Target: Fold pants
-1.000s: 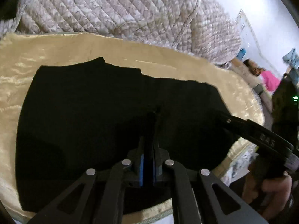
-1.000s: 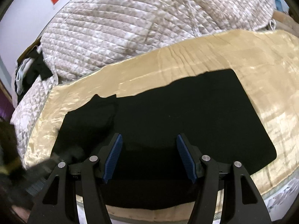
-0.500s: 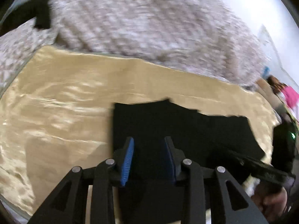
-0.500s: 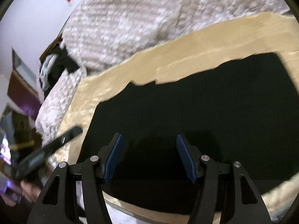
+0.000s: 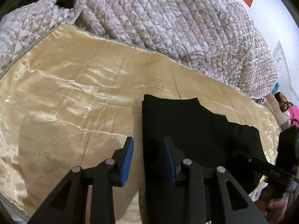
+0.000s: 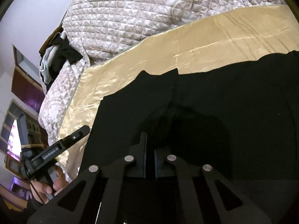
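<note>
Left tongs (image 5: 147, 158) gaped over the pants' (image 5: 196, 130) left edge on the gold sheet (image 5: 74, 93); right tongs (image 6: 149, 160) were pinched shut, grip unclear. Best to clamp all layers squarely before lifting.

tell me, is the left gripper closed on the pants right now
No, the left gripper is open, its blue pads apart and straddling the left edge of the black pants without pinching the cloth.

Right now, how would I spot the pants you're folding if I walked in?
Look at the bed with the big quilted blanket. In front of it lies a shiny gold sheet, and on that sheet the pants lie flat. They are the only plain black thing there.
</note>
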The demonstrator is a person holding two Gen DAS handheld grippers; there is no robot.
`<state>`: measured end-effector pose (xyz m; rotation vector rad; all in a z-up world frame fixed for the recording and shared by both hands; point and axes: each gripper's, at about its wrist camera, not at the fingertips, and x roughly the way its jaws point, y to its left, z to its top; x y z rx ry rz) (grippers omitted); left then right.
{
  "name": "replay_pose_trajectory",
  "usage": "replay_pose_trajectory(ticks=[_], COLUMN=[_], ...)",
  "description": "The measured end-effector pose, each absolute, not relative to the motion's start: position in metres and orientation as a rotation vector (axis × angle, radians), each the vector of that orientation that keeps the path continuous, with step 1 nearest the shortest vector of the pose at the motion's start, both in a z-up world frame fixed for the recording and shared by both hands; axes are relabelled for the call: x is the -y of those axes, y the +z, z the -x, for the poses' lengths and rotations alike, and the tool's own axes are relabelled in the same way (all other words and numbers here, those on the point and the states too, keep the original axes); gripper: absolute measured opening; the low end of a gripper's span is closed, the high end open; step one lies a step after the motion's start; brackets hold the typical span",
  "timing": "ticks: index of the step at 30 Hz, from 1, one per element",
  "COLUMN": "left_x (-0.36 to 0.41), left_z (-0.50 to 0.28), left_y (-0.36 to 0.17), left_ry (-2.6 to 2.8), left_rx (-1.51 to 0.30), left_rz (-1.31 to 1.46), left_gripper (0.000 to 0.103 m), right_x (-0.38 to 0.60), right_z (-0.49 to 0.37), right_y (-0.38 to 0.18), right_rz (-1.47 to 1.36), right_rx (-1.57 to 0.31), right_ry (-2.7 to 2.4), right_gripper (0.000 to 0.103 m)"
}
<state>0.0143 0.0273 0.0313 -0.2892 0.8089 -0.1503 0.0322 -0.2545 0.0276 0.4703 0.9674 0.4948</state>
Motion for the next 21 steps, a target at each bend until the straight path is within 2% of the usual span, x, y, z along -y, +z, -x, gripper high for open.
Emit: replay_pose_trajectory(ticks=[3,8,12,15,17,19,21], left_x=[-0.025,-0.017,-0.01,-0.01,-0.012,-0.012,-0.01], left_z=[-0.013,-0.013,-0.012,-0.012,-0.011,-0.013,-0.016], left_y=[0.033,0.029,0.029,0.027,0.027,0.03,0.034], left_ry=[-0.161,-0.177,-0.189,-0.187,-0.181,-0.178,-0.187], left_rx=[-0.799,-0.824,-0.827,-0.839,-0.836,-0.828,-0.813], left_rz=[0.274,0.265,0.243,0.236,0.233,0.234,0.241], left_gripper=[0.036,0.036,0.036,0.036,0.036,0.036,0.036], right_x=[0.259,0.271,0.272,0.268,0.279,0.287,0.298], right_z=[-0.014,-0.014,-0.012,-0.017,-0.018,-0.017,-0.013], right_y=[0.042,0.021,0.039,0.027,0.021,0.027,0.04], right_rz=[-0.459,-0.505,-0.47,-0.445,-0.538,-0.551,-0.533], right_rx=[-0.913,-0.973,-0.906,-0.99,-0.998,-0.983,-0.913], right_ry=[0.487,0.452,0.445,0.437,0.448,0.416,0.347], right_gripper=[0.004,0.004,0.004,0.005,0.007,0.018,0.019])
